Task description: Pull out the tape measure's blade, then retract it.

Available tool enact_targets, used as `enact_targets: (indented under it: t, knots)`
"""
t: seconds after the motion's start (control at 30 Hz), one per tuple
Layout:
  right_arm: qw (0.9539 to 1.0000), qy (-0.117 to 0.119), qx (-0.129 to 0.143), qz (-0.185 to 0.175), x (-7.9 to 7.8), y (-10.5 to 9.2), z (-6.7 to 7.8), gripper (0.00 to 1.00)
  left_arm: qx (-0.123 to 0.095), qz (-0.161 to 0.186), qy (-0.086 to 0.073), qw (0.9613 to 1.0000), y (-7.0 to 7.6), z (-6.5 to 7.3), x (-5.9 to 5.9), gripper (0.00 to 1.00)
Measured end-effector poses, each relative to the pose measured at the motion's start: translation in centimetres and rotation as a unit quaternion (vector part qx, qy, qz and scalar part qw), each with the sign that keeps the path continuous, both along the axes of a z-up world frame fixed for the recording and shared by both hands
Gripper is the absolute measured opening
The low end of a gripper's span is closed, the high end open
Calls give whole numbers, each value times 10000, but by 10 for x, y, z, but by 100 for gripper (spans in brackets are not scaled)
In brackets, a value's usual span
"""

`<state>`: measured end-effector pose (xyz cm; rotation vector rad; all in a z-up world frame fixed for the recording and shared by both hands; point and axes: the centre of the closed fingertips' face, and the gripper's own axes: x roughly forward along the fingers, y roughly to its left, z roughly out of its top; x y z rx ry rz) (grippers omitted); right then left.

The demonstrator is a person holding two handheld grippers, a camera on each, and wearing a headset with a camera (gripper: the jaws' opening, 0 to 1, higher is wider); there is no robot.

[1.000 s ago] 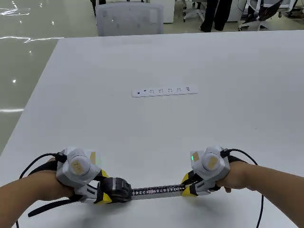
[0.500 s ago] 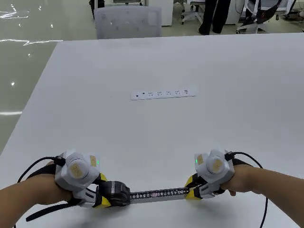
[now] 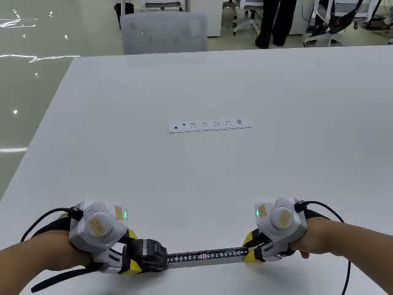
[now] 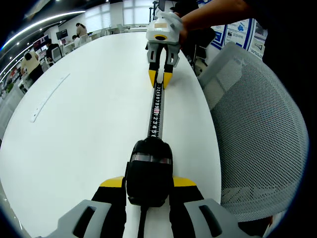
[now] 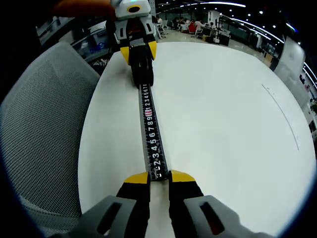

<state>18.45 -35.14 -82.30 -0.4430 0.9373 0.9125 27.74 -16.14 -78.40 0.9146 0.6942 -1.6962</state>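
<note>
Black tape measure case (image 3: 147, 255) at near edge of white table (image 3: 276, 92), clamped between jaws of left gripper (image 3: 131, 259). Blade (image 3: 206, 254) out, numbers up, running straight to right gripper (image 3: 251, 249), whose jaws pinch the blade's tip. Power strip (image 3: 209, 125) mid-table, well apart. Grey chair (image 3: 163, 31) beyond far edge.
</note>
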Motion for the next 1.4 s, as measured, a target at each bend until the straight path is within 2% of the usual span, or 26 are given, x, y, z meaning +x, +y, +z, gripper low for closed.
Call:
enact_targets:
  t: [1.4]
  knots:
    - [9999, 80, -67, -88, -15, -35, 1, 11, 21, 2, -16, 10000, 0, 1, -1, 30]
